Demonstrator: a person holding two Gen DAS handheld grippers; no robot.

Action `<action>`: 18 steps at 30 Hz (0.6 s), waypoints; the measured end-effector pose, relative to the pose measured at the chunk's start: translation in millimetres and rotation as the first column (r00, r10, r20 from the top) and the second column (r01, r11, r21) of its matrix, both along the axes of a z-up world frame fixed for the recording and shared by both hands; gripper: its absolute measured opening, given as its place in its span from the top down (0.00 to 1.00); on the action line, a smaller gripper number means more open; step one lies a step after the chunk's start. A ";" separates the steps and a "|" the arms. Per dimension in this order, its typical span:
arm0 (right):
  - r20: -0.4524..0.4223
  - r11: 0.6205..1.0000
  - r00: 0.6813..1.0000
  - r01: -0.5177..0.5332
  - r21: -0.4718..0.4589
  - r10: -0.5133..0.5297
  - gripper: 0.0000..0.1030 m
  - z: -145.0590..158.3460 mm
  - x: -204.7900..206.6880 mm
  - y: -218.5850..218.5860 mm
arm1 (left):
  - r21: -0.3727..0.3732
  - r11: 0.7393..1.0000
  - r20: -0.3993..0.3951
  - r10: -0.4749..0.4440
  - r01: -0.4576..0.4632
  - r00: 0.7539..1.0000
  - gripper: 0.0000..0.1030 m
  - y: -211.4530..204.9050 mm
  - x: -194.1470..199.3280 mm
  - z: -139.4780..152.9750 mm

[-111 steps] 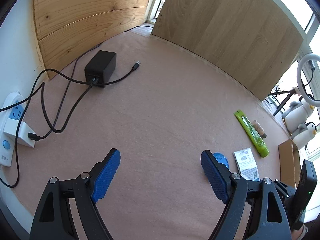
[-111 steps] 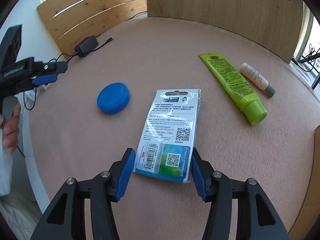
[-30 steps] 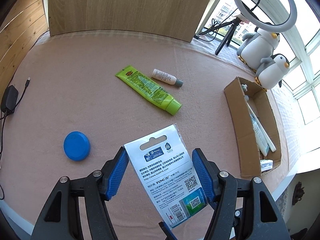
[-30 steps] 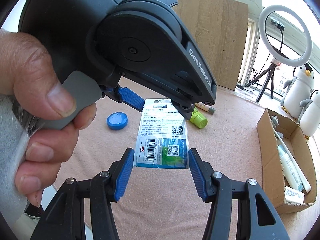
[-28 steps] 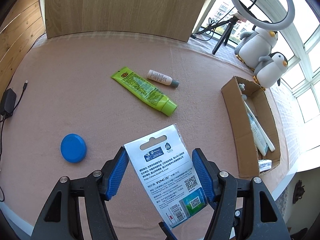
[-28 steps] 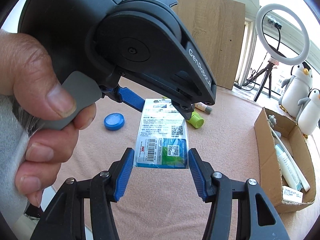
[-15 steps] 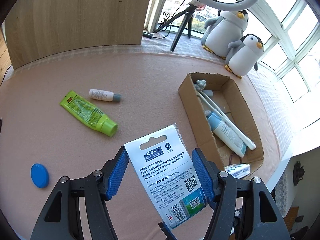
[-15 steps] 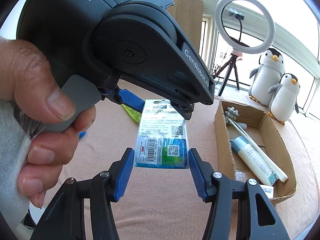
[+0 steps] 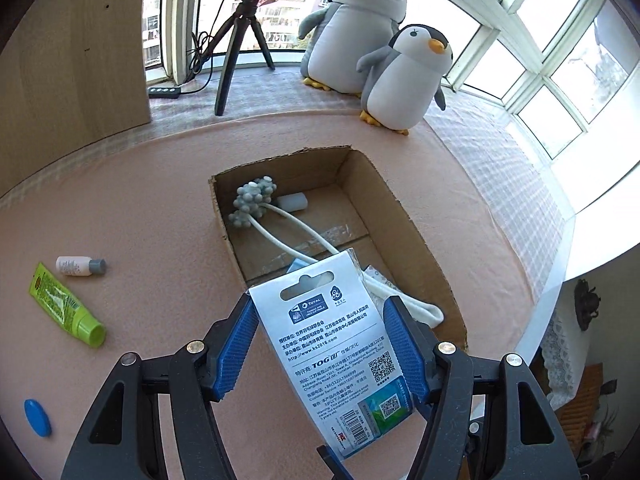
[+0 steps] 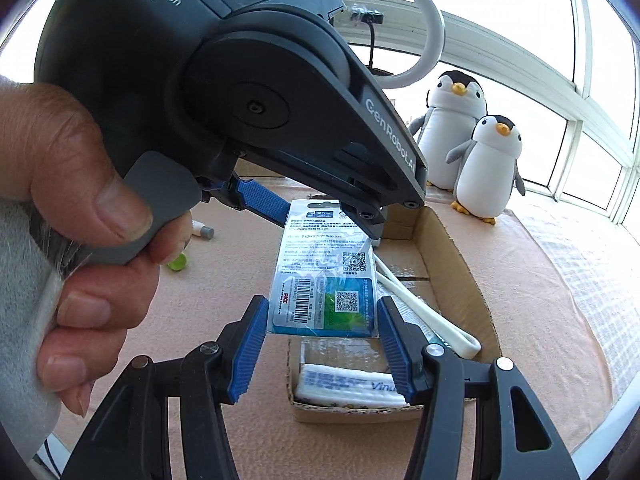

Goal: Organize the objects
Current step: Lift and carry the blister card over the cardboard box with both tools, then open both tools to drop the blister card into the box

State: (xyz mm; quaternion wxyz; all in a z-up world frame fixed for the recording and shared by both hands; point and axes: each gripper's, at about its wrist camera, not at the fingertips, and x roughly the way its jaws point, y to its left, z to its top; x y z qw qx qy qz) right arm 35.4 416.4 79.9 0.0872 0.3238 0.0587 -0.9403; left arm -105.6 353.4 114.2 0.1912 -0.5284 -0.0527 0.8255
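Holding the carded packet (image 9: 340, 364) between both tools, you had carried it from the far-left side of the tabletop (image 9: 152, 216), where the blue lid (image 9: 37, 417) and green tube (image 9: 64, 305) lay a second earlier, to a spot above the near end of the cardboard box (image 9: 404, 216). Your right hand-held gripper (image 10: 322, 330) pinched the packet's lower edge; your left hand-held gripper (image 9: 320, 350) flanked its sides, though real pressure there was unclear. The box already held a white massager (image 9: 256, 204) and a tissue pack (image 10: 348, 388). That shift suggested the carry was nearly done and release came next.
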 end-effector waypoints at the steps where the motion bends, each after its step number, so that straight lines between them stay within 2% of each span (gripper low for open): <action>1: 0.000 1.000 1.000 0.008 0.000 -0.008 0.51 0.4 -1.3 4.6 | -0.001 1.000 -0.001 -0.007 0.007 1.000 0.34 7.3 -2.2 0.7; 6: 0.006 0.999 0.999 0.033 -0.006 -0.033 0.51 0.3 -9.0 21.6 | -0.008 0.999 0.002 -0.032 0.032 0.999 0.34 29.5 -11.5 -0.8; 15: 0.031 0.998 0.998 0.056 0.006 -0.056 0.50 -8.7 -20.7 27.1 | -0.024 0.999 0.007 -0.040 0.040 0.999 0.33 36.0 -23.5 -8.8; 16: 0.063 0.998 0.996 0.057 0.020 -0.059 0.49 -14.5 -25.0 26.4 | -0.050 0.998 0.000 -0.027 0.027 1.000 0.32 34.3 -24.5 -11.0; 18: 0.080 0.997 0.994 0.073 0.018 -0.075 0.49 -20.3 -26.3 30.2 | -0.080 0.997 -0.017 0.014 -0.016 1.000 0.22 23.0 -26.7 -13.3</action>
